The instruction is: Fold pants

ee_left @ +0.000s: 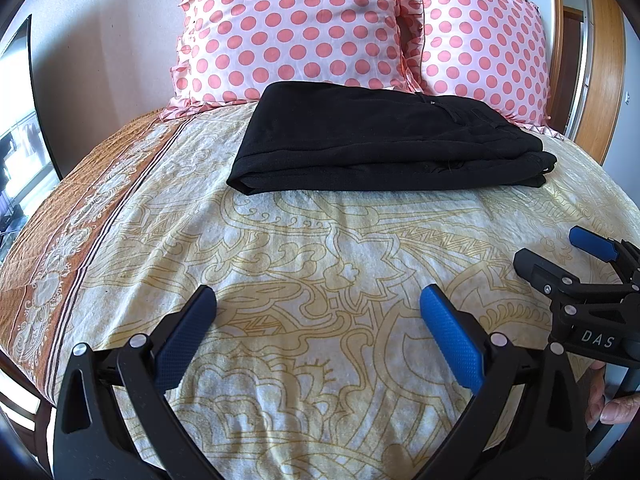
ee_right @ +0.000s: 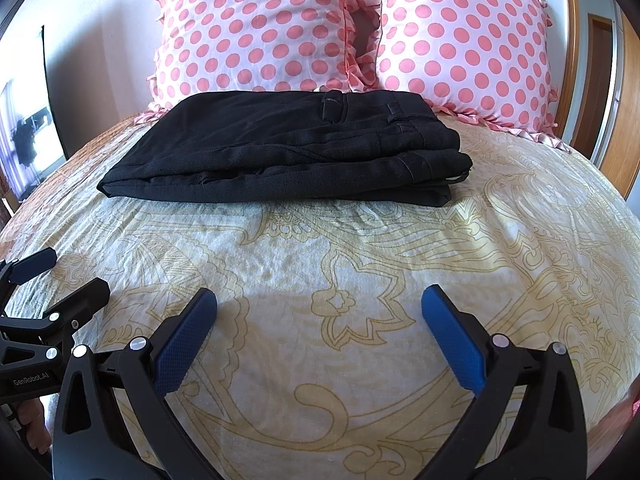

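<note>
Black pants (ee_right: 280, 148) lie folded into a compact stack on the patterned bedspread (ee_right: 360, 280), just in front of two pink polka-dot pillows (ee_right: 256, 28) and well apart from both grippers. The left gripper (ee_left: 318, 308) and the right gripper (ee_right: 319, 308) both hover low over bare bedspread with their blue fingers (ee_left: 452, 340) spread wide and holding nothing. The folding looks finished, so the step in hand is likely a check or a retreat; done well, it means keeping both grippers off the stack so the layers do not slide, and at most nudging the near right corner, where the layers sit slightly uneven. The right wrist view shows the waistband with its belt loops on top and the staggered layer edges clearly. The left wrist view shows instead the orange border of the bedspread, the stack's rounded left fold, and part of the person's hand (ee_left: 612, 404) behind the right gripper.
</note>
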Motion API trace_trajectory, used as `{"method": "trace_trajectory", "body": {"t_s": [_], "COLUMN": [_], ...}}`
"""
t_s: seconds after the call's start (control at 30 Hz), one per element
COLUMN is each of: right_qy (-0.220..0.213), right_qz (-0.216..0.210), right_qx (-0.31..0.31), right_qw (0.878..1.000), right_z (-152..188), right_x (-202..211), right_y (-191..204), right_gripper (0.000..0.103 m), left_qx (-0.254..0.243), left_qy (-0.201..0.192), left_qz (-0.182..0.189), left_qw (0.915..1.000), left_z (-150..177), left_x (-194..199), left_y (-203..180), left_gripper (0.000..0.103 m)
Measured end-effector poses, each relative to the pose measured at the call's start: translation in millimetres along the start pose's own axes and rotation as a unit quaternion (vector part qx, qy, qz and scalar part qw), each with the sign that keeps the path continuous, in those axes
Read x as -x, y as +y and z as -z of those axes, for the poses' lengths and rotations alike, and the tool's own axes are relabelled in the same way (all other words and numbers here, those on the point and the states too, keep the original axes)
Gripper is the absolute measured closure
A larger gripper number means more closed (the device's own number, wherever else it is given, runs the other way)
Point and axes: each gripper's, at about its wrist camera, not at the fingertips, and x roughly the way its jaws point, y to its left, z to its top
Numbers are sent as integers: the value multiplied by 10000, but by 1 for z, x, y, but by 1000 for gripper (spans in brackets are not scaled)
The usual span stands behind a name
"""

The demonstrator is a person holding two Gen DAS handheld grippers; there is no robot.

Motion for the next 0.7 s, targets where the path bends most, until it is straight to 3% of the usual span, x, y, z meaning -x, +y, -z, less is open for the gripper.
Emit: {"method": "trace_trajectory", "body": {"t_s": [0.7], "right_qy": [-10], "right_qz": [11], "right_qx": [-8], "right_qw": [10000], "right_z": [0], "right_x": [0], "right_y": [1], "right_gripper": [1], "left_qx": [-13], "left_qy": [59], "left_qz": [10], "left_qw": [10000], "left_z": [-4], "left_x": [-1], "left_y": [2], "left_gripper": [2]}}
